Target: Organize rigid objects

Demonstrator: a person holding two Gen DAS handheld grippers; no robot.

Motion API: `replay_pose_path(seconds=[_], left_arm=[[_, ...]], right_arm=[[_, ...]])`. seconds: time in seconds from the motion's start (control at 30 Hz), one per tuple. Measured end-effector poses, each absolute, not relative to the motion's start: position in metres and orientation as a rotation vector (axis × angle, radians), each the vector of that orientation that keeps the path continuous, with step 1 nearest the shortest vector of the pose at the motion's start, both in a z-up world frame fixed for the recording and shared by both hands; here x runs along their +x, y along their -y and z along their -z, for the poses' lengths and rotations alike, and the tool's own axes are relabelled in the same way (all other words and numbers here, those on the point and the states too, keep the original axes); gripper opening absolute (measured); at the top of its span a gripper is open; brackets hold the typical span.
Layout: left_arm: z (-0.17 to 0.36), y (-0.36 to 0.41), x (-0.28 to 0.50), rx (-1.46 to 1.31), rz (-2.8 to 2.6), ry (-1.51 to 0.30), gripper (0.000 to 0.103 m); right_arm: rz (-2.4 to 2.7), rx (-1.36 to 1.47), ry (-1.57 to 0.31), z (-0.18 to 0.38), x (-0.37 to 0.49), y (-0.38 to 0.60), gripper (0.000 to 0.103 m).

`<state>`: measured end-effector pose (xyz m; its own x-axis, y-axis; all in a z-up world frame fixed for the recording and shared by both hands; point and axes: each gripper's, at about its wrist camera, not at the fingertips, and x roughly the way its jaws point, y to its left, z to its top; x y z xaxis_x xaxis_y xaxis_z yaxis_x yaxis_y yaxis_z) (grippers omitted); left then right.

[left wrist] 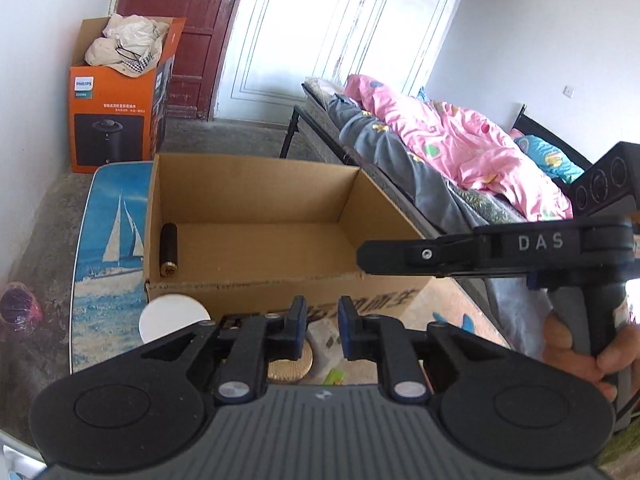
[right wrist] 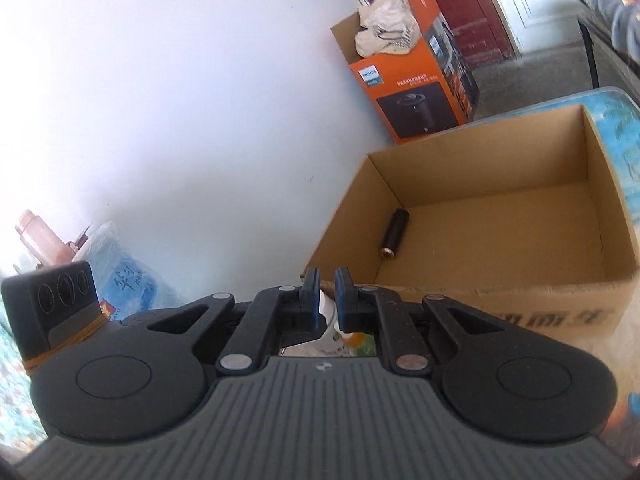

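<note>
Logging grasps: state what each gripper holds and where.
Nothing is held: left gripper and right gripper show bare gaps between their fingers.

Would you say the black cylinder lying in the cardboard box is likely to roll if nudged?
Probably. The black cylinder lies on its side on the flat floor of the cardboard box, so a sideways nudge should roll it. It looks rigid, and the left wall beside it would likely stop it.
</note>
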<state>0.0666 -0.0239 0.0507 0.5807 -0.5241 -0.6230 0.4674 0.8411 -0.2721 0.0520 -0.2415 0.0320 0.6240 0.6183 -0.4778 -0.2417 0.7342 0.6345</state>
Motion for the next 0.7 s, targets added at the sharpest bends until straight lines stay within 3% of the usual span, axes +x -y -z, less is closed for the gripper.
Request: replay_pose_path(seconds=[0.33, 0.7], left_arm=[[0.026, 0.069, 0.054, 0.163, 0.558, -0.88, 0.022], [0.043, 0.089, 0.06, 0.236, 0.553, -0.888, 0.023]], right_arm=[[-0.346, 0.707, -0.882, 0.075, 0.024, 0.262, 0.03], [-0.358, 0.755, -0.879, 0.107, 0.04, 0.253, 0.035]])
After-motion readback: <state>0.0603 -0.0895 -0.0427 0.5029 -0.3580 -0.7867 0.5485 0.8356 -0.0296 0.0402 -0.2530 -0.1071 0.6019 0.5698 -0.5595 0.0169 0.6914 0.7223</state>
